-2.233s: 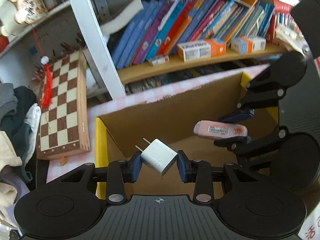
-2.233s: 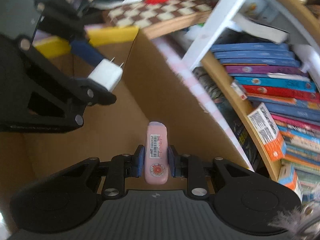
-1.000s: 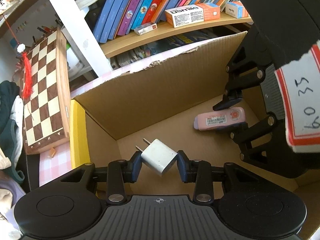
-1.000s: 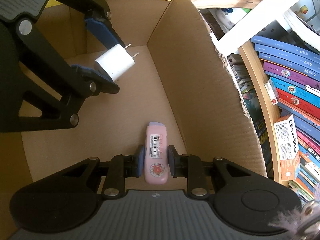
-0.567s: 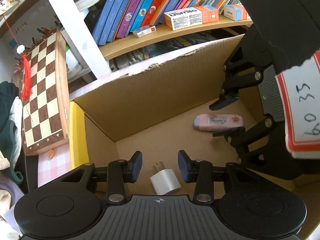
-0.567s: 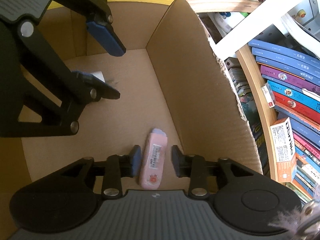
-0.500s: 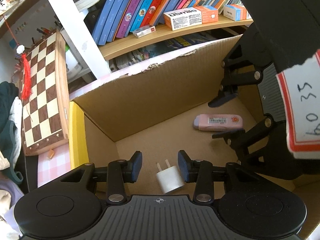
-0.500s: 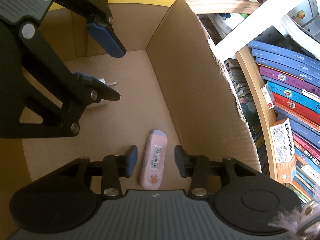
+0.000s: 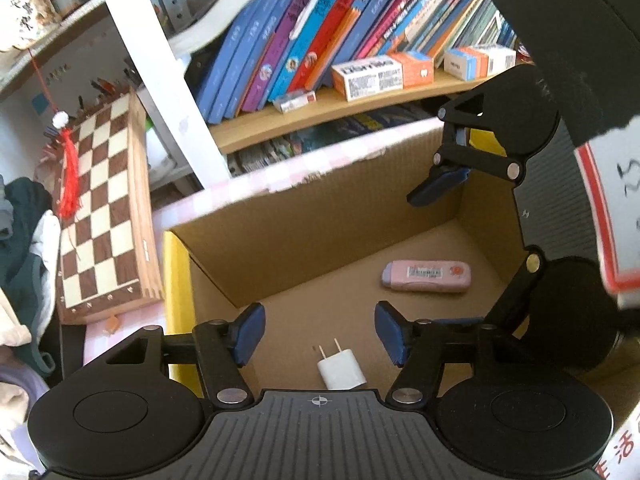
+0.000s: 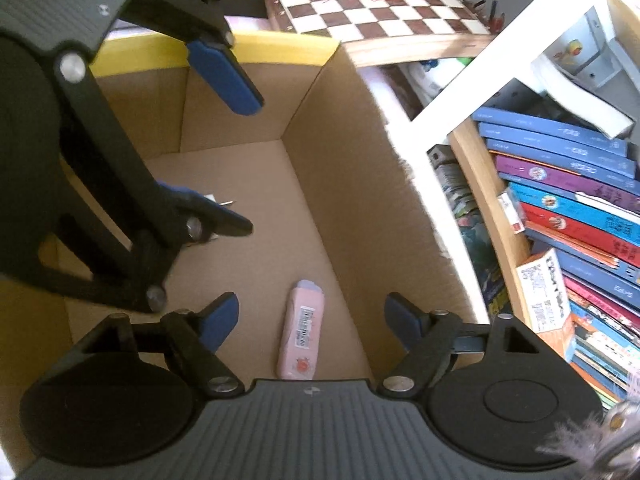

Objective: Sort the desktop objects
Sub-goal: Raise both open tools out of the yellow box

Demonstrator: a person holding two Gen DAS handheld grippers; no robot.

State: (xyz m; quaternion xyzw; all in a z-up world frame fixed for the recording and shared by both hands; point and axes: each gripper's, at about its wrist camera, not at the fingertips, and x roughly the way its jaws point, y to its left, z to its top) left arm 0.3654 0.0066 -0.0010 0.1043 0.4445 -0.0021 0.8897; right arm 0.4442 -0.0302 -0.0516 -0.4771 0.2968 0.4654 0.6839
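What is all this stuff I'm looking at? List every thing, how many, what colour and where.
Open cardboard box: one, brown with a yellow edge, on the pink checked cloth.
White plug-in charger: one, lying on the box floor, prongs pointing away.
Pink oblong eraser with a barcode label: one, lying flat on the box floor, apart from the charger.
Wooden chessboard: one, brown and cream, beside the box.
Red tassel: one, hanging over the chessboard.
Books: many, mostly blue, purple and red, on the wooden shelf.
Small cartons: several, white and orange, on the shelf.
Left gripper: black, blue pads, open above the charger.
Right gripper: black, blue pads, open above the eraser.

charger (image 9: 341,369) and eraser (image 9: 426,276) in box (image 9: 304,216)
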